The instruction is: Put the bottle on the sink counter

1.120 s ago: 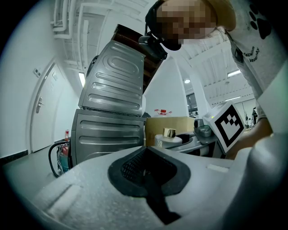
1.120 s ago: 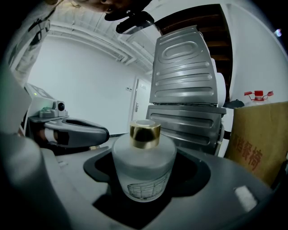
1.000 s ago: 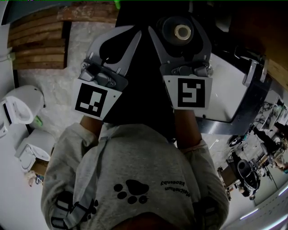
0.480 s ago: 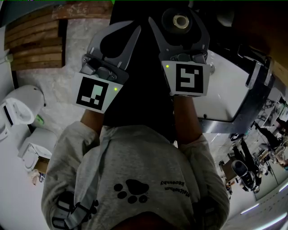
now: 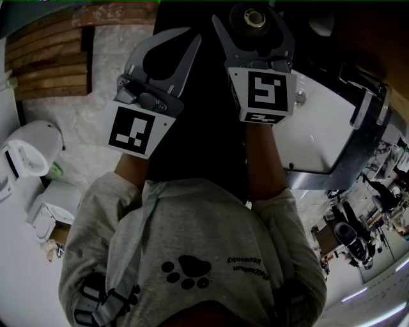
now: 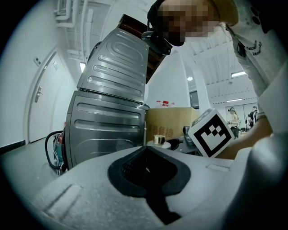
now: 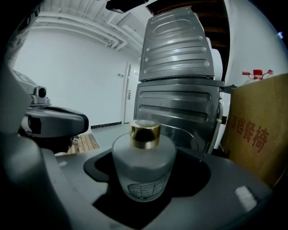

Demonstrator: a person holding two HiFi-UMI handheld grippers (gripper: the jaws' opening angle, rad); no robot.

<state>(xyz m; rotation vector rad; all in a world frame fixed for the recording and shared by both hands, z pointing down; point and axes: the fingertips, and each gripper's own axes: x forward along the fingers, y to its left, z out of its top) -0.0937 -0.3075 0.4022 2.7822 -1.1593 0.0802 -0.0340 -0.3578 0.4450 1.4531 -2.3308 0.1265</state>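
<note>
The bottle (image 7: pixel 143 167) is a squat frosted glass one with a gold cap. It sits upright in the recess between my right gripper's (image 7: pixel 144 186) jaws, which are shut on its body and hold it in the air. In the head view, the bottle (image 5: pixel 254 18) and right gripper (image 5: pixel 254 30) are at the top centre, left of the white sink (image 5: pixel 316 137). My left gripper (image 5: pixel 171 39) is beside it to the left, shut with nothing in it. From the left gripper (image 6: pixel 146 157) view, the bottle's cap (image 6: pixel 158 139) shows just beyond the closed jaws.
A faucet (image 5: pixel 363 102) stands at the sink's far right rim. A white toilet (image 5: pixel 29 153) and wooden slats (image 5: pixel 51 57) lie to the left. Two stacked steel machines (image 7: pixel 177 90) and a cardboard box (image 7: pixel 256 134) stand ahead of the grippers.
My right gripper has carried the bottle a little further forward, toward the top of the head view. The left gripper has barely shifted.
</note>
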